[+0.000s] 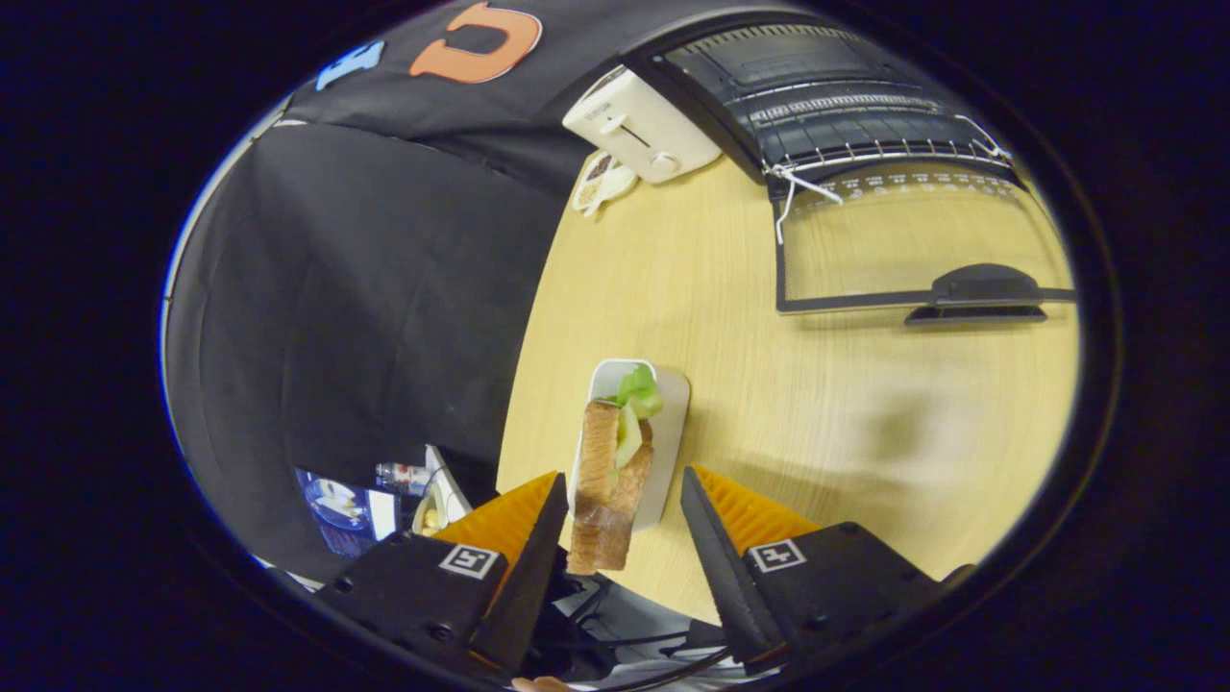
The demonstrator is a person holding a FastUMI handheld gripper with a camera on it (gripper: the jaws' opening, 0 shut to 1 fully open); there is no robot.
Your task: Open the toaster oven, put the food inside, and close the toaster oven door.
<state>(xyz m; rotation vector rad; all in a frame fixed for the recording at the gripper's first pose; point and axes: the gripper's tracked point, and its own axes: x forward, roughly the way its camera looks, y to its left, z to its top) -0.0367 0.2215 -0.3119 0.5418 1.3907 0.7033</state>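
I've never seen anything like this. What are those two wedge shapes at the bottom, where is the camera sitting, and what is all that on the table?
The camera rides on a hand-held grasping tool that a person carries; there is no robot arm. It looks forward along the tool's two fingers, the wedges you noticed. Its lens bends the scene into a round shape.

The fingers stand open, with a sandwich between them. I cannot tell whether either finger touches it, so it is not gripped yet. The sandwich rests on a small white tray at the edge of a wooden table.

Beyond it stands the toaster oven, its glass door already folded down flat, a wire rack showing inside. Beside the oven sits a white pop-up toaster.
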